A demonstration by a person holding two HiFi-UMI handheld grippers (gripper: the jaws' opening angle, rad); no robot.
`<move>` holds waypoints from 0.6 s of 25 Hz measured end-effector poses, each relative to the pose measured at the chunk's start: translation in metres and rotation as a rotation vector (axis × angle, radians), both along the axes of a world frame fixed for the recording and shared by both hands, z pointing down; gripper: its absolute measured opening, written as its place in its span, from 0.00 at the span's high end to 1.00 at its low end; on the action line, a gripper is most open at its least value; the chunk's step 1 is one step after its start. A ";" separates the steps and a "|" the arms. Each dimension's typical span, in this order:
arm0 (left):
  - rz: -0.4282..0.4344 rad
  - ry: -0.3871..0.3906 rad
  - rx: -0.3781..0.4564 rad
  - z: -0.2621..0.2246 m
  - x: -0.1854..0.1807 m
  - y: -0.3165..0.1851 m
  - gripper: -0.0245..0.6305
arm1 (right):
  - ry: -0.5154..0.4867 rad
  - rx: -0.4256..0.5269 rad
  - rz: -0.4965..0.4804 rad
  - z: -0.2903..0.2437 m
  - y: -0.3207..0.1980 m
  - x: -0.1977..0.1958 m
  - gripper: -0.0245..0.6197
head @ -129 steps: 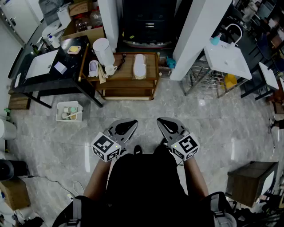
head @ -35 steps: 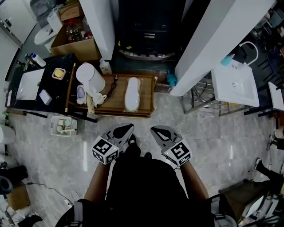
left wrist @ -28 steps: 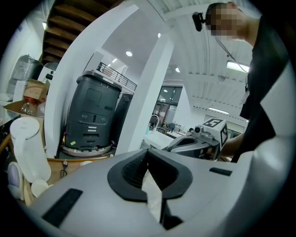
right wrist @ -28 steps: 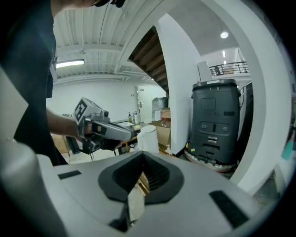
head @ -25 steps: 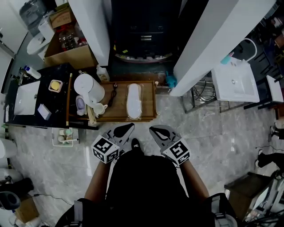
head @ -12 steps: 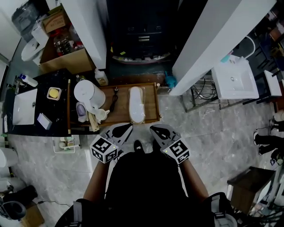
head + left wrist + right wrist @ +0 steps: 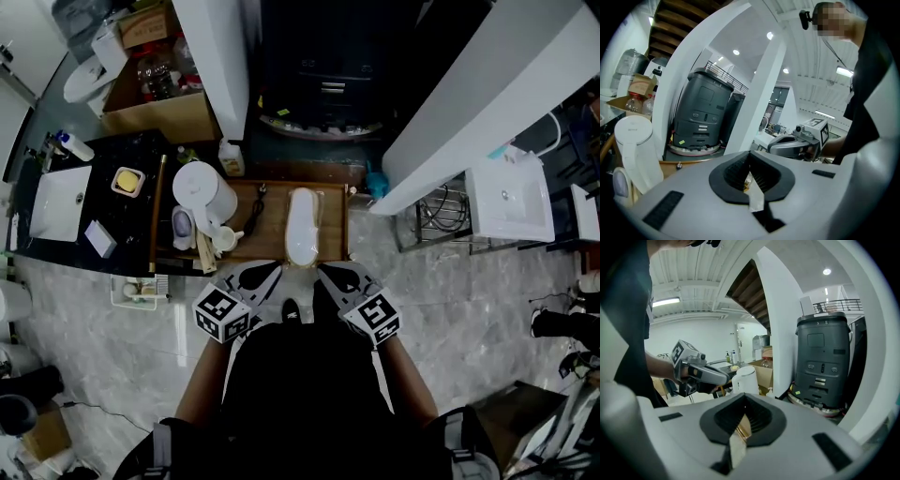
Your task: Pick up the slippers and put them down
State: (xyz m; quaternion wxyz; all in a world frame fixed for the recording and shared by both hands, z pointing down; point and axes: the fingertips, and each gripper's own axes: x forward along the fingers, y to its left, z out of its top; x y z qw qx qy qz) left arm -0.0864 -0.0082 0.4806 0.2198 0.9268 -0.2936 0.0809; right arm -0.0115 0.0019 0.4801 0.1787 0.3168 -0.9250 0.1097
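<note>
Wooden table (image 7: 330,236) with white slippers (image 7: 301,225), left claw (image 7: 263,274), right claw (image 7: 335,275), both pressed together (empty)

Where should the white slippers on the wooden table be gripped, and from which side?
Probably the near end of the white slippers, approached from the front edge of the wooden table. They lie lengthwise, pointing away from the person, so the narrow width suits the jaws. The white jug crowds the left side.

My left grey two-jaw gripper (image 7: 270,271) and right grey two-jaw gripper (image 7: 327,273), each with jaws closed on nothing, are held side by side before my torso, tips angled inward and slightly downward; bare forearms (image 7: 202,389) extend behind them.
</note>
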 end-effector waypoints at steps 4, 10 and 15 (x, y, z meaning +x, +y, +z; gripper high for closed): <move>-0.020 -0.008 -0.009 0.001 -0.002 -0.008 0.95 | -0.013 0.007 -0.020 -0.004 -0.017 -0.007 0.95; -0.029 -0.019 -0.046 0.014 0.005 -0.022 0.95 | 0.011 -0.023 -0.054 0.011 -0.027 -0.005 0.95; -0.020 -0.036 -0.088 0.027 0.014 -0.033 0.94 | 0.019 -0.065 -0.058 0.025 -0.040 0.007 0.95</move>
